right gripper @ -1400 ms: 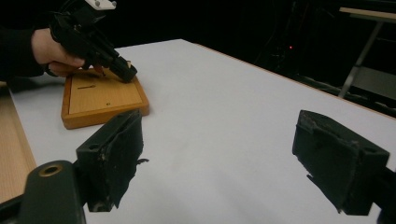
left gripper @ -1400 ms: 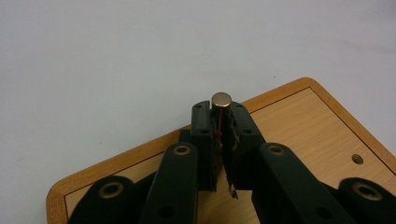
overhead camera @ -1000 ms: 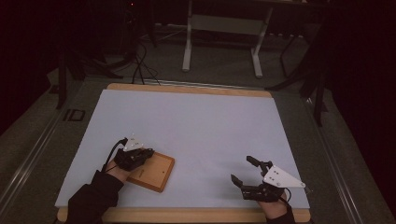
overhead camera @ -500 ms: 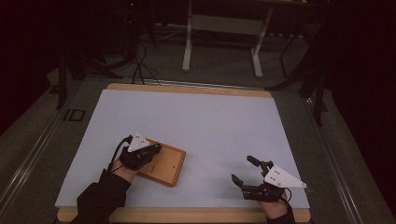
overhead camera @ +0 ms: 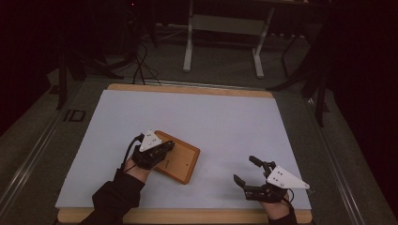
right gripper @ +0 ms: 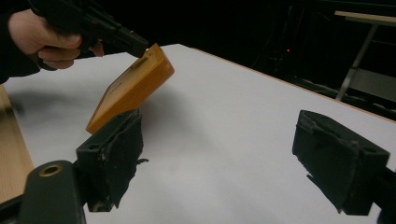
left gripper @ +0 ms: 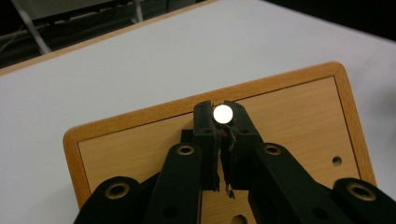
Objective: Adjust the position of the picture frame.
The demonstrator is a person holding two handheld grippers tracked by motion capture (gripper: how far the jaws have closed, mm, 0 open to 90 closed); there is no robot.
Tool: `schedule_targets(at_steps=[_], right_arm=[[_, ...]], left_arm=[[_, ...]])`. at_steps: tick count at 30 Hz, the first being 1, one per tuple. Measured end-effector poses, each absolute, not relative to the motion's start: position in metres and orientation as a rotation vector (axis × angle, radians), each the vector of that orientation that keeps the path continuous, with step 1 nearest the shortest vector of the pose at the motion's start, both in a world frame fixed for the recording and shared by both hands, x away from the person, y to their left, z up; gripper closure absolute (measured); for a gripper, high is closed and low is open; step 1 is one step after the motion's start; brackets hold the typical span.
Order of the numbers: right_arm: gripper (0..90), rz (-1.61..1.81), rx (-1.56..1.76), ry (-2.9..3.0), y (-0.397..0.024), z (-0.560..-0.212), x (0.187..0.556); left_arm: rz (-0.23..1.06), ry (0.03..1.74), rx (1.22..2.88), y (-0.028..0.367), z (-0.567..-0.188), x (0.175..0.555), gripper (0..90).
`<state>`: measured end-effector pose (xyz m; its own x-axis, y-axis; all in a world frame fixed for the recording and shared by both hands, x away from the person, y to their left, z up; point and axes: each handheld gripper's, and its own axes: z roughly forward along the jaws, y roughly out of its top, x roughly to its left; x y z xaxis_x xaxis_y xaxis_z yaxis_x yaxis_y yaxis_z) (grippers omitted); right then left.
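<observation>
Wooden tray (overhead camera: 177, 162), a shallow board with a raised rim, sits toward the near left corner of the counter (overhead camera: 211, 117), pinched at its near rim by the left gripper (overhead camera: 162, 149), whose jaws are closed almost fully on that edge. Since a second ago the tray has shifted away from the counter's left edge and toward its middle, so I judge a carry is under way. From the right gripper view the tray (right gripper: 130, 88) is tilted, its held end raised off the counter, a tilt the high view hardly shows. Near the counter's near right corner, the right gripper (overhead camera: 248, 172) waits, jaws wide apart and empty.
</observation>
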<state>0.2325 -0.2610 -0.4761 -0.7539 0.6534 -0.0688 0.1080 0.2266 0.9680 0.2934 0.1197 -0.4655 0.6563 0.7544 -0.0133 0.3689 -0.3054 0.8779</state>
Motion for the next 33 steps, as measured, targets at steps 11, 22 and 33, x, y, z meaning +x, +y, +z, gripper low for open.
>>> schedule_targets(at_steps=[11,22,33], right_arm=[[15.8,1.555,0.701,2.030,-0.263,-0.475,0.232],[15.8,1.561,0.703,2.027,-0.265,-0.475,0.231],[15.8,1.557,0.699,2.033,-0.266,-0.476,0.232]], left_arm=[[0.486,0.941,1.908,0.080,-0.465,0.292,85.8],[0.435,0.985,1.921,0.043,-0.483,0.317,85.7],[0.446,1.076,1.936,0.021,-0.502,0.363,85.6]])
